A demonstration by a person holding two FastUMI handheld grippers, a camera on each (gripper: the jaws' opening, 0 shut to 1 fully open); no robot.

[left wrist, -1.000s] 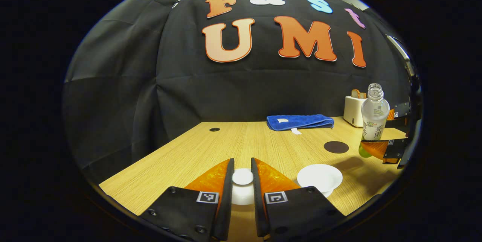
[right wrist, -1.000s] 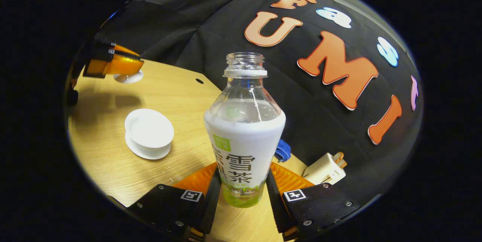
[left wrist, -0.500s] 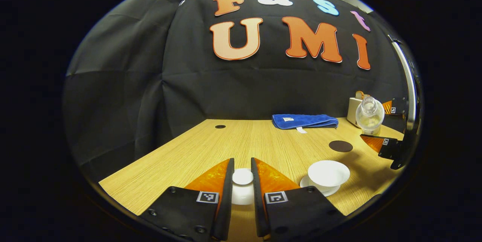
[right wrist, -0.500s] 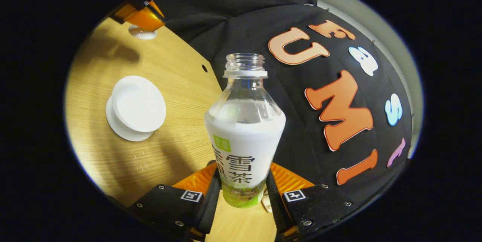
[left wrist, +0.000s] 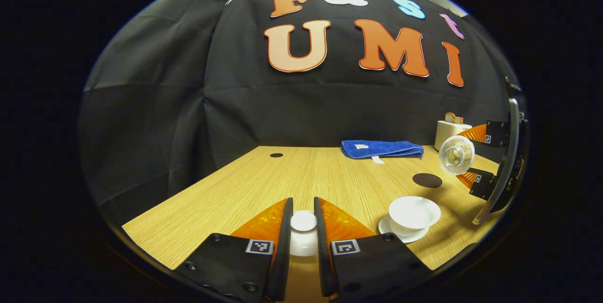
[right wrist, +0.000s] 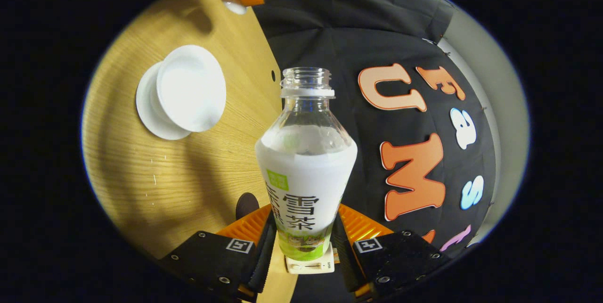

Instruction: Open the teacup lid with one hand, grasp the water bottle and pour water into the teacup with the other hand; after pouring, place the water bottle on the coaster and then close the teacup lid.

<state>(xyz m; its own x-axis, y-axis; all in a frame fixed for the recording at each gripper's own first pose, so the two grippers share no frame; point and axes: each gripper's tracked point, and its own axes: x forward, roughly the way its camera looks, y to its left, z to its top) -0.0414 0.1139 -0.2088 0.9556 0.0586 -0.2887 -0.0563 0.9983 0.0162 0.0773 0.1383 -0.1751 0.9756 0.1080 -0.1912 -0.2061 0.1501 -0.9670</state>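
- The left gripper (left wrist: 303,227) is pinching the white teacup lid (left wrist: 303,222) by its knob, with both fingers pressing in on it and the gap between them narrow, just the knob's width.
- The open white teacup (left wrist: 414,210) is sitting on its saucer (left wrist: 387,225) to the right of those fingers, on the wooden table (left wrist: 245,190).
- Beyond the cup, a dark round coaster (left wrist: 427,180) is lying flat with nothing on it, and a folded blue towel (left wrist: 381,149) is resting farther back near the wall.
- The right gripper (right wrist: 304,241) is clamping the lower body of the uncapped water bottle (right wrist: 306,161), both fingers pressing its label.
- In the left gripper view that bottle is tipping right over, mouth (left wrist: 455,154) facing the camera, up and right of the cup.
- In the right gripper view the cup is sitting up and left of the fingers.
- A small white box (left wrist: 447,133) is standing behind the bottle.
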